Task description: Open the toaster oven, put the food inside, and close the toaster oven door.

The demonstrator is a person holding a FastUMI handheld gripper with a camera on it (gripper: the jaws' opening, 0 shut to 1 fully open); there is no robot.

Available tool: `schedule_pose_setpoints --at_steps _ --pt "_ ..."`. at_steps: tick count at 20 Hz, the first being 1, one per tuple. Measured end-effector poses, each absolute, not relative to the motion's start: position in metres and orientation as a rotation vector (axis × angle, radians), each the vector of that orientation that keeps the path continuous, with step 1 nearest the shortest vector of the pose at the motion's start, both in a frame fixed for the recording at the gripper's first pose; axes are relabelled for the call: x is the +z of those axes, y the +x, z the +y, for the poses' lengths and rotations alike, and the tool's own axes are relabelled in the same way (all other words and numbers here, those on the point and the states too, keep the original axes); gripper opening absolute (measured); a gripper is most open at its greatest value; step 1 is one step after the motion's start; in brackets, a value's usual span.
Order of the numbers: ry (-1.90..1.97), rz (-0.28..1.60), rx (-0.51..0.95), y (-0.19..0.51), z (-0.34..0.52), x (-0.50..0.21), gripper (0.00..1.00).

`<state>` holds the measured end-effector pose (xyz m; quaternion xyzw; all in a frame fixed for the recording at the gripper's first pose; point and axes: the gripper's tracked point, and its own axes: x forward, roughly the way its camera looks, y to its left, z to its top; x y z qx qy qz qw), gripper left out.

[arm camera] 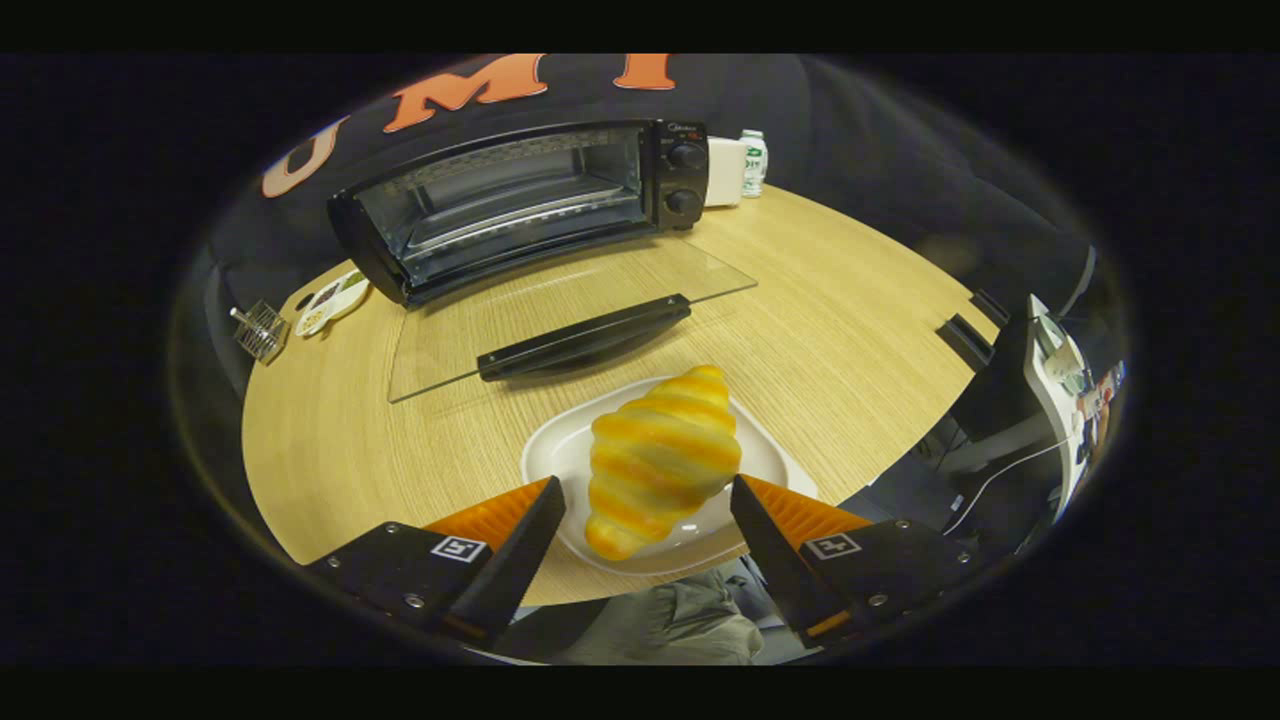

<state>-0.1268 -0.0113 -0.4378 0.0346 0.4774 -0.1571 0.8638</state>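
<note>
On the wooden table [330, 440] the toaster oven [520, 205] stands beyond the white plate [560, 450], its glass door [570, 315] folded down flat toward that plate, on which the croissant [660, 455] lies between the gripper's [645, 515] 2 parted fingers, neither visibly touching it.

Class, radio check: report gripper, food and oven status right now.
Gripper open, fingers either side of croissant, not pressing. Croissant on white plate. Toaster oven open, glass door flat on table between plate and oven.
</note>
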Motion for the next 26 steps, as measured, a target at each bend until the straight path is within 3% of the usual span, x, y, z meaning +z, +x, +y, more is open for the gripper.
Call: schedule_pose_setpoints --at_steps 4,11,22,26 --pt "0.091 1.052 -0.34 -0.136 -0.013 -0.452 0.97" --pt "0.18 1.046 -0.331 -0.137 -0.008 -0.45 0.58" --pt "0.429 0.904 -0.274 -0.112 -0.016 -0.375 0.54" --pt "0.579 0.8 -0.185 -0.079 -0.001 -0.341 0.54"
